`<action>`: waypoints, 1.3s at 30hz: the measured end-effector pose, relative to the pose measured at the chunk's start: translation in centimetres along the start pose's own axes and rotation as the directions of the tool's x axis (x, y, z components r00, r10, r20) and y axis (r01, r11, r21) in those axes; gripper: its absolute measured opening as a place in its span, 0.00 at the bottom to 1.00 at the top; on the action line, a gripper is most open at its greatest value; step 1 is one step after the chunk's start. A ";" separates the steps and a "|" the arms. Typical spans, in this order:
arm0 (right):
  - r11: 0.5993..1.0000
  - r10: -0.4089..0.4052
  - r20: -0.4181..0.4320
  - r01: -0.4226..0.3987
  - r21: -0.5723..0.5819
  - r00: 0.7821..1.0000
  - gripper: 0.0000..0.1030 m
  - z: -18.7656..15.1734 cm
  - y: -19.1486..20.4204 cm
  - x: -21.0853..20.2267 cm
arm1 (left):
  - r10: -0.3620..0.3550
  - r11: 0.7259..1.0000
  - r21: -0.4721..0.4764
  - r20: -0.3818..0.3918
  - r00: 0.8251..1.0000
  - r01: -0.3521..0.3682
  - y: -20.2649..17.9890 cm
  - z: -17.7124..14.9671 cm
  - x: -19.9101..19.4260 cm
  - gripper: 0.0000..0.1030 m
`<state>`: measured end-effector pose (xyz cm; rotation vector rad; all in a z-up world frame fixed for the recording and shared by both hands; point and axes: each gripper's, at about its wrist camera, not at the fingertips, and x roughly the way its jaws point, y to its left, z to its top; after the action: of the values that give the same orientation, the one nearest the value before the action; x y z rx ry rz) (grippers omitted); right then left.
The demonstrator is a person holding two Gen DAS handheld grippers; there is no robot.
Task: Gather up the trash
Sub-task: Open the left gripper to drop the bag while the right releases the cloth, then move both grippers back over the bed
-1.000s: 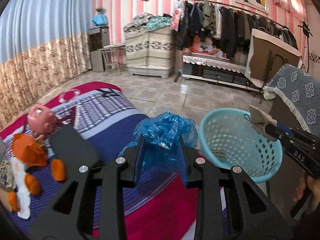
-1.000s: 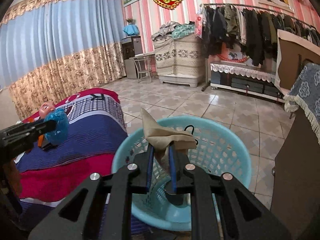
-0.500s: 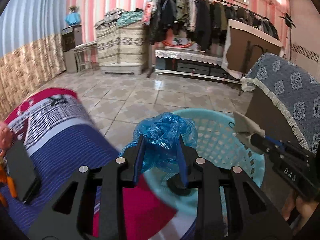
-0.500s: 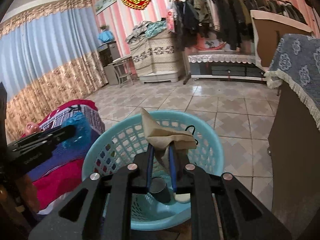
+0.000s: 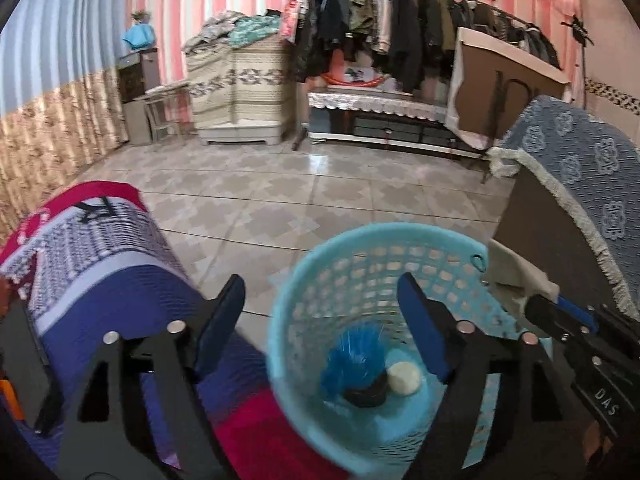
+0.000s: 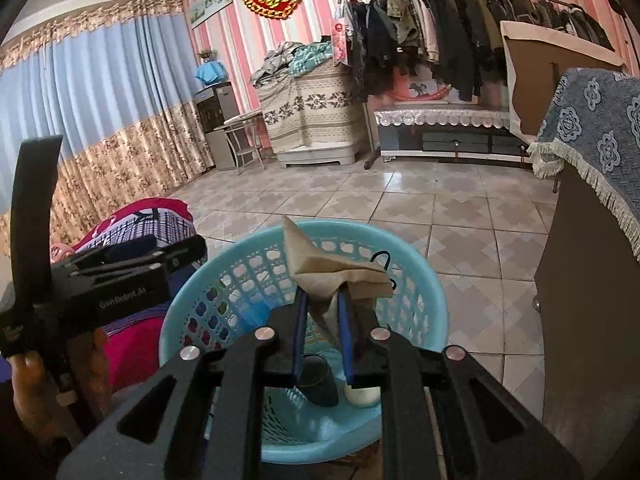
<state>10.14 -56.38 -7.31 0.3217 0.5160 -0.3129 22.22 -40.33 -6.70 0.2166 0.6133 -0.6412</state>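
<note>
Left hand-held gripper (image 5: 320, 312) spread wide with jaws just opened and empty over basket (image 5: 384, 236), blue bag (image 5: 352, 356) dropped inside; right hand-held gripper (image 6: 322, 316) pinching light, floppy brown paper (image 6: 332, 268) by its lower fold above basket.

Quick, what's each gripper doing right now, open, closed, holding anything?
Left gripper: open, jaws just opened, nothing between them.
Right gripper: shut on the crumpled brown paper.

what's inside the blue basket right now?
In the basket: a crumpled blue plastic bag, a dark cup partly under it, and a pale round lump. The near wall and the tongs hide the rest of the bottom.
</note>
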 end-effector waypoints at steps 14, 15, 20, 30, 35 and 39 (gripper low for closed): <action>0.997 0.019 -0.056 -0.023 -0.076 0.998 0.37 -0.6 3.6 2.7 | 0.166 0.979 -0.125 0.029 0.986 -0.161 7.6 -2.9 -5.8 0.91; 0.997 0.014 -0.055 -0.018 -0.081 0.998 0.44 -0.6 3.8 2.8 | 0.169 0.978 -0.131 0.027 0.985 -0.164 7.8 -3.1 -5.9 0.91; 0.996 0.018 -0.034 -0.021 -0.084 0.999 0.73 -0.6 4.2 2.3 | 0.192 0.969 -0.162 0.017 0.981 -0.187 9.3 -4.2 -7.5 0.91; 0.994 0.020 0.017 -0.018 -0.112 1.000 0.93 0.1 5.3 0.3 | 0.251 0.950 -0.198 0.024 0.968 -0.242 11.7 -5.9 -10.7 0.91; 0.992 0.007 0.029 -0.004 -0.123 1.000 0.95 0.2 5.9 -0.3 | 0.280 0.939 -0.215 0.024 0.960 -0.268 13.2 -6.6 -12.2 0.91; 0.992 0.008 0.034 -0.004 -0.127 0.999 0.95 0.1 6.0 -0.8 | 0.302 0.928 -0.235 0.023 0.953 -0.288 14.7 -7.2 -13.5 0.91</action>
<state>11.78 -50.80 -5.52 0.1943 0.4983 -0.2779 19.41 -19.39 -4.37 0.0707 0.5783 -0.2809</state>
